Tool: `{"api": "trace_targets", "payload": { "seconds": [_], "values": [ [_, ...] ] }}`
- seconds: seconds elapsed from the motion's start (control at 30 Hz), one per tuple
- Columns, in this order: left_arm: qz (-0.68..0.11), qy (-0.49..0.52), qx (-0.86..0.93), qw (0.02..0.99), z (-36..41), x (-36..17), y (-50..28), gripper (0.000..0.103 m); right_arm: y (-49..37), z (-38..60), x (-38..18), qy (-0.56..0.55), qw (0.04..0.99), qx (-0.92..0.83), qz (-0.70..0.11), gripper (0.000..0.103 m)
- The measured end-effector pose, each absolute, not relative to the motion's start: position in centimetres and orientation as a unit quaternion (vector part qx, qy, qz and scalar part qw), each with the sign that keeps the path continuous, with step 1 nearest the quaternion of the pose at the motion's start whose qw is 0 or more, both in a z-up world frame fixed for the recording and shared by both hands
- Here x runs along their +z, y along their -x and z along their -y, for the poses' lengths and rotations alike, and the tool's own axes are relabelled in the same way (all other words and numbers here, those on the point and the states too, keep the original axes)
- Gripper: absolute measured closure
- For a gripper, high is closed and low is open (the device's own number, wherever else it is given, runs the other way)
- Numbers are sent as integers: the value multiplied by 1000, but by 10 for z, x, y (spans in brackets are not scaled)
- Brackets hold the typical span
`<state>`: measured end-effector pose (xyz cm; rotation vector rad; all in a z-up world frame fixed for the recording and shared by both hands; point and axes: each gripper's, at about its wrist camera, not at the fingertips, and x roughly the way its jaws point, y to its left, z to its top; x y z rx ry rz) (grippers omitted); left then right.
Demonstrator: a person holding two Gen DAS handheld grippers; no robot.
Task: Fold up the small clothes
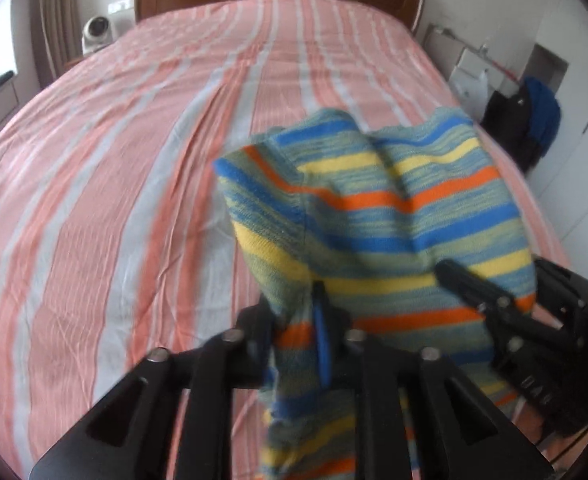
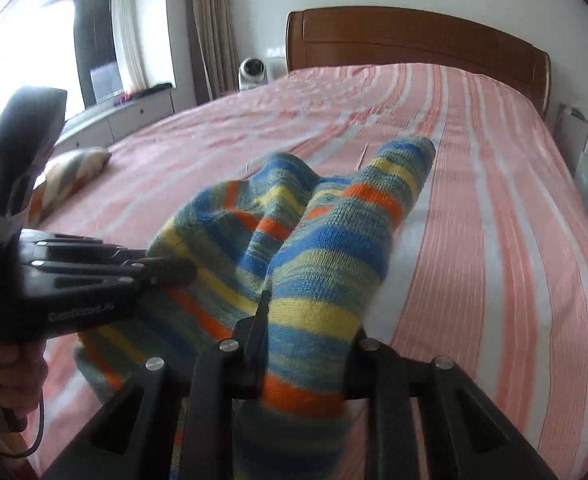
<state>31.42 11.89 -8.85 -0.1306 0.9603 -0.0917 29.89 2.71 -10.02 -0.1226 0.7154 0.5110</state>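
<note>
A small knitted garment (image 1: 394,208) with blue, yellow, orange and green stripes hangs above the pink striped bed (image 1: 113,160). My left gripper (image 1: 318,308) is shut on its near left edge. My right gripper (image 2: 265,312) is shut on the other edge of the same garment (image 2: 314,240). The right gripper also shows in the left wrist view (image 1: 454,276) at the right, pinching the cloth. The left gripper shows in the right wrist view (image 2: 169,270) at the left. The cloth is bunched and draped between the two grippers.
The bed's wooden headboard (image 2: 414,40) is at the far end. A patterned cushion (image 2: 69,176) lies at the bed's left side. A white fan (image 2: 253,72) and drawers (image 2: 133,116) stand by the window. Dark bags and clothes (image 1: 526,120) sit right of the bed.
</note>
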Motion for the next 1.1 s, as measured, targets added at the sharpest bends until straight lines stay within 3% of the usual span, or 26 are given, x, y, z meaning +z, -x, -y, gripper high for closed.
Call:
{"api": "trace_targets", "payload": {
  "seconds": [0.1,0.17,0.23,0.3,0.33,0.6,0.83,1.1],
  "values": [
    [-474,42,10,879,-119,-103,-312,51,-324,-6,-120,13,884,241,-399,66],
    [-454,39,25,890,-125,-99,-284,35,-328,16,-132,-13,877,217,-427,20],
    [-420,20,49,906,-125,-89,-252,15,-308,47,-133,-30,887,211,-411,2],
    [-372,-20,84,924,-119,-77,-216,1,-289,67,-129,-22,891,199,-407,1],
    [-355,-39,99,929,-115,-73,-204,0,-278,76,-128,-15,893,192,-406,1],
    [-330,-43,138,933,-91,-40,-128,0,-161,116,-66,44,942,141,-300,1],
    [-333,-25,135,933,-70,-33,-91,0,-128,133,-76,-27,932,138,-334,1],
    [-353,-30,113,928,-61,-30,-65,0,-93,107,-50,4,942,151,-300,0]
  ]
}}
